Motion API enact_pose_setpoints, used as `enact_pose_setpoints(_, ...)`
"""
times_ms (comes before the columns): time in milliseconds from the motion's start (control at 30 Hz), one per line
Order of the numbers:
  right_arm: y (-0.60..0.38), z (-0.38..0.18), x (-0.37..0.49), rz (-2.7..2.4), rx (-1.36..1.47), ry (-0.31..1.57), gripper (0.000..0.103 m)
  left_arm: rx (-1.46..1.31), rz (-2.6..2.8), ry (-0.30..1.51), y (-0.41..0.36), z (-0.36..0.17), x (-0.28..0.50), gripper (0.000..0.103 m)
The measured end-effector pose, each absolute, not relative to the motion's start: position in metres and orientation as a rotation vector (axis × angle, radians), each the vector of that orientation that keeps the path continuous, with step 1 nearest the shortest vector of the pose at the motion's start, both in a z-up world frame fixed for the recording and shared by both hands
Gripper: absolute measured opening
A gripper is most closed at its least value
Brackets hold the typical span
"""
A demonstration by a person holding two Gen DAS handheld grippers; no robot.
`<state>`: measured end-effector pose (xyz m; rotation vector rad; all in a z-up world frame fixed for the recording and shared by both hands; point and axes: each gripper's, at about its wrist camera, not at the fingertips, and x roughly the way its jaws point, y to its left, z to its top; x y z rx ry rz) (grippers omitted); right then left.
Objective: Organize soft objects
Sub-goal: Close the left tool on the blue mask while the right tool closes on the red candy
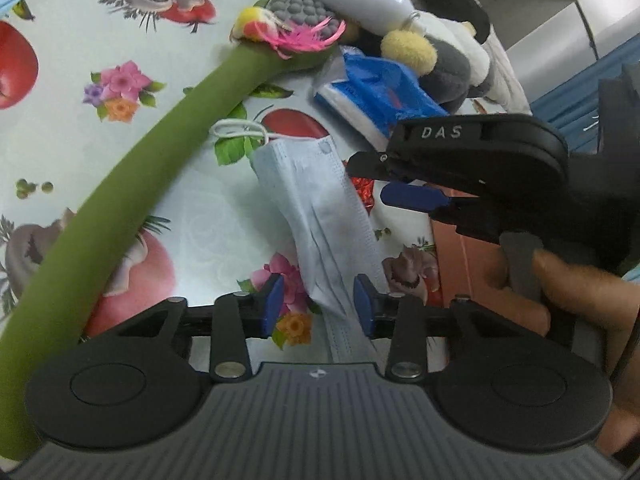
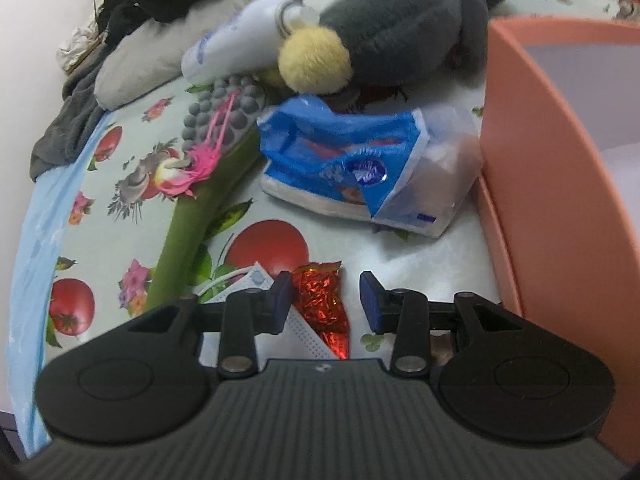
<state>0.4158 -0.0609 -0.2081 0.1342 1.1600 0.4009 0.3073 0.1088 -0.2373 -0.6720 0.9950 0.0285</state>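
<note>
A light blue face mask lies folded on the fruit-print tablecloth. Its near corner sits between the blue pads of my left gripper, and the jaws are open, with gaps showing beside the mask. A crumpled red foil wrapper lies on the mask's edge, between the fingers of my right gripper. That gripper is open too, and a gap shows at its right pad. In the left wrist view, the right gripper hovers over the mask's right side, held by a hand.
A long green plush stem with a pink feather curves across the left. At the back lie a blue tissue pack, a grey plush toy and a white bottle. On the right stands a salmon-coloured box.
</note>
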Motion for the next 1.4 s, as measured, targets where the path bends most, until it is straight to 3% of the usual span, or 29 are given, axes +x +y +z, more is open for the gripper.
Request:
enact_pose_setpoints(33,-0.061,-0.209,0.417,0.417,0.151,1.168,0.041,-0.666,0.034,0.993,0.108,-0.238,0.308,0.037)
enact_pose_setpoints(200,-0.06,-0.213,0.418,0.463,0.196,1.199,0.033,-0.68,0.047,0.998,0.111,-0.244,0.307,0.01)
enact_pose_setpoints(367,-0.058,-0.206,0.414,0.479,0.195,1.186,0.026,-0.707,0.054,0.984,0.119,-0.244,0.299,0.005)
enact_pose_setpoints(500,-0.059,-0.201,0.406,0.48,0.179,1.18,0.004,-0.718,0.067,0.984,0.128,-0.237,0.285,0.004)
enact_pose_setpoints(767,-0.069,-0.198,0.378,0.473,0.168,1.19,0.004,-0.696,0.077,0.993,0.141,-0.215,0.239,0.004)
enact_pose_setpoints(900,-0.069,-0.199,0.37,0.48,0.176,1.195,0.009,-0.663,0.092,1.013,0.149,-0.212,0.219,0.004)
enact_pose_setpoints(967,-0.065,-0.199,0.369,0.478,0.149,1.177,0.023,-0.659,0.104,1.015,0.152,-0.212,0.215,0.004)
enact_pose_setpoints(1033,-0.06,-0.199,0.368,0.487,0.134,1.14,0.061,-0.65,0.112,1.015,0.155,-0.212,0.214,0.004)
enact_pose_setpoints(1400,-0.009,-0.217,0.366,0.53,-0.136,1.039,0.062,-0.62,0.132,1.042,0.163,-0.222,0.22,0.004)
